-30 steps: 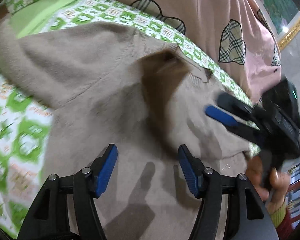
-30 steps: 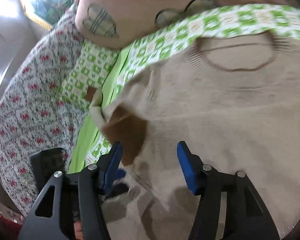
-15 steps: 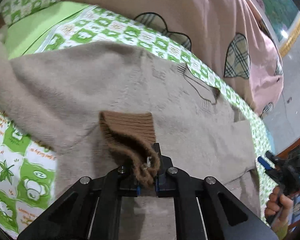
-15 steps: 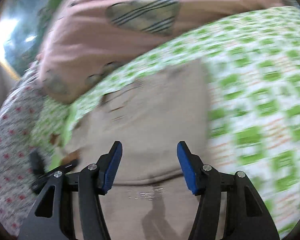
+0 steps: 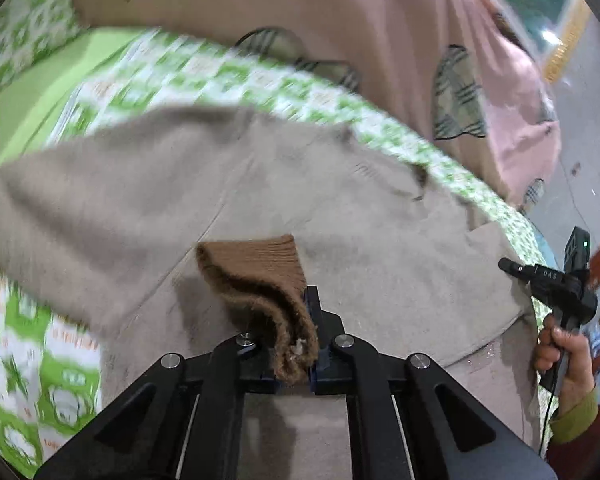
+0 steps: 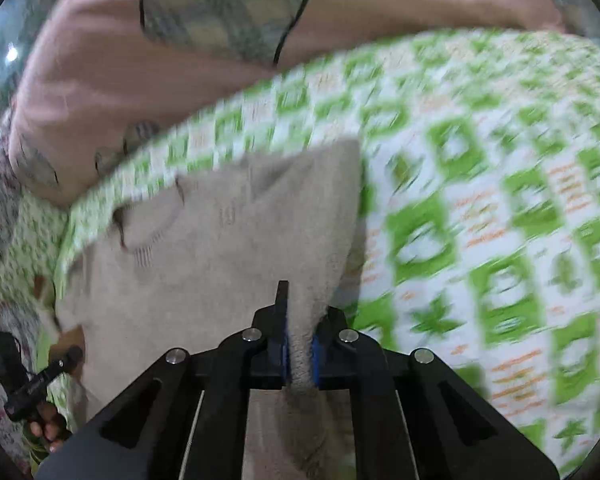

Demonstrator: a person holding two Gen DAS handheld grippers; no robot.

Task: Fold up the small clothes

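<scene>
On the green-checked bedsheet [image 6: 480,184] a beige knit sweater [image 5: 228,184] lies spread flat, neckline [image 5: 418,178] toward the pink quilt [image 5: 400,36].

Long axis of the sweater body: from neckline down toward both cameras. One sleeve runs crosswise over the body, ending in a brown ribbed cuff [image 5: 260,268].

Left gripper [image 5: 294,356]: fingers closed tight on the brown cuff. Cuff stands up from the jaws, bunched, raised a little off the sweater front. It sits about mid-body, below the neckline.

Right gripper [image 6: 298,354]: closed on a pinch of beige fabric at the sweater's side edge, on the side away from the cuff. Fabric rises from the jaws as a ridge toward the shoulder [image 6: 340,156]. Seen from the left wrist view, this gripper [image 5: 516,268] sits past the sweater's far edge, well apart from the cuff.

Judgement: the left gripper has the cuff already over the body; the right side has yet to be brought in toward the neckline's centre line.

Materials: sweater soft, fuzzy, thick knit, likely to hold a fold. Cuff coarser, ribbed, with a frayed tuft at the pinch. Sheet thin printed cotton. Quilt smooth, with plaid heart patches [image 5: 458,96].

Both views motion-blurred; fine knit detail unclear.
</scene>
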